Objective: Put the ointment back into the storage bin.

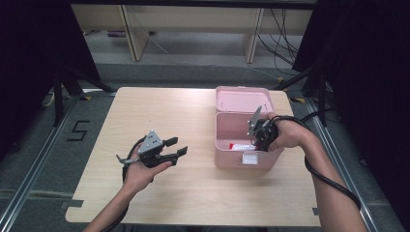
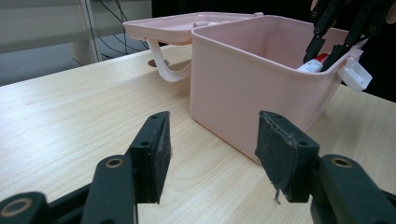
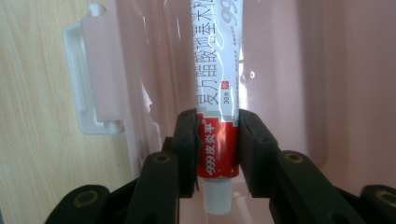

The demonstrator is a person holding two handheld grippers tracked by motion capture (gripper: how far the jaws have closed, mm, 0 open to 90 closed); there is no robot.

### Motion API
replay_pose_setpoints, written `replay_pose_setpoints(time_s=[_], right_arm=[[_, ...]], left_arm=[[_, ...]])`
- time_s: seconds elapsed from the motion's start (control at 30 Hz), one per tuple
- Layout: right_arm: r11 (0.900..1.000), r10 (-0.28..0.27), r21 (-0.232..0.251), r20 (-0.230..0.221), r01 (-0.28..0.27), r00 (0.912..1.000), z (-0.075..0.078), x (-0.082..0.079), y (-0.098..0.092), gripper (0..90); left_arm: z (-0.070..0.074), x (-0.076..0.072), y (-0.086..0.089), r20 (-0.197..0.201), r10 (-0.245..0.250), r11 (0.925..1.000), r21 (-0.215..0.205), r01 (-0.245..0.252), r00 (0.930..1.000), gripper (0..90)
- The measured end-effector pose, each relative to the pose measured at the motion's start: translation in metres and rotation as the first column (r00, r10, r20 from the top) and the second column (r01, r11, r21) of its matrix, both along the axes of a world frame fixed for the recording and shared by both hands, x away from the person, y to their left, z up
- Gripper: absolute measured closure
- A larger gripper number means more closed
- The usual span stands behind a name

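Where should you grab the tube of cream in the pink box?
Near its cap end, coming from above through the open pink box. The tube is long and slim there, so the right tool pinches its two flat sides just above the white cap.

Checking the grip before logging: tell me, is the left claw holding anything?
No, the left claw stands open above the light wooden table, with nothing between its black pads.

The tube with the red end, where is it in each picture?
High view: the tube lies low inside the pink box, at its near wall, beside the right hand-held gripper.
Left gripper view: its red and white end peeks over the box rim at upper right, between far-off black jaws.
Right gripper view: centre, clamped between the jaws.
Shared landmark: the box's white latch.
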State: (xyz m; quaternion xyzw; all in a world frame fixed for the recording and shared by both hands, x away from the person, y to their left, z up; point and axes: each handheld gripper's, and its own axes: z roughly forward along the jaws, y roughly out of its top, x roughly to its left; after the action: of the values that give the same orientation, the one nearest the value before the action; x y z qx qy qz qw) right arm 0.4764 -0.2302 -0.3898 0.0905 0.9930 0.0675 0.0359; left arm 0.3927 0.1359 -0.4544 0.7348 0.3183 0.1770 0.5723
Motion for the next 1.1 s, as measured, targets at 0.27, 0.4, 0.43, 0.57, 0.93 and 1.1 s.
replay_pose_setpoints(time_s=[0.27,0.4,0.43,0.57,0.93,1.1], right_arm=[[0.999,-0.027,0.045,-0.019,0.028,0.9995,0.002,0.0,0.0,66.9],[0.998,-0.012,0.061,0.001,0.012,0.9999,0.006,0.001,-0.001,66.2],[0.998,0.002,0.067,0.003,-0.003,1.0,0.006,0.002,-0.001,66.3],[0.997,0.001,0.071,0.024,-0.003,0.9997,0.011,0.002,-0.004,66.4],[0.97,-0.187,0.169,0.049,0.177,0.9811,0.022,-0.008,-0.016,81.0],[0.938,-0.271,0.247,0.079,0.244,0.9593,0.024,-0.013,-0.025,90.0]], left_arm=[[0.0,0.0,0.0,-0.005,0.007,0.9999,0.011,-0.007,1.0,44.5],[0.0,0.0,0.0,-0.005,0.007,0.9999,0.01,-0.007,1.0,44.5],[0.0,0.0,0.0,-0.005,0.007,0.9999,0.009,-0.007,1.0,44.4],[0.001,0.001,-0.001,-0.011,0.005,1.0,-0.002,-0.005,0.9999,44.4],[0.008,0.016,-0.013,-0.058,-0.021,0.9982,-0.058,0.017,0.9981,45.7],[0.015,0.029,-0.022,-0.057,-0.014,0.9966,-0.082,0.01,0.9982,59.0]])
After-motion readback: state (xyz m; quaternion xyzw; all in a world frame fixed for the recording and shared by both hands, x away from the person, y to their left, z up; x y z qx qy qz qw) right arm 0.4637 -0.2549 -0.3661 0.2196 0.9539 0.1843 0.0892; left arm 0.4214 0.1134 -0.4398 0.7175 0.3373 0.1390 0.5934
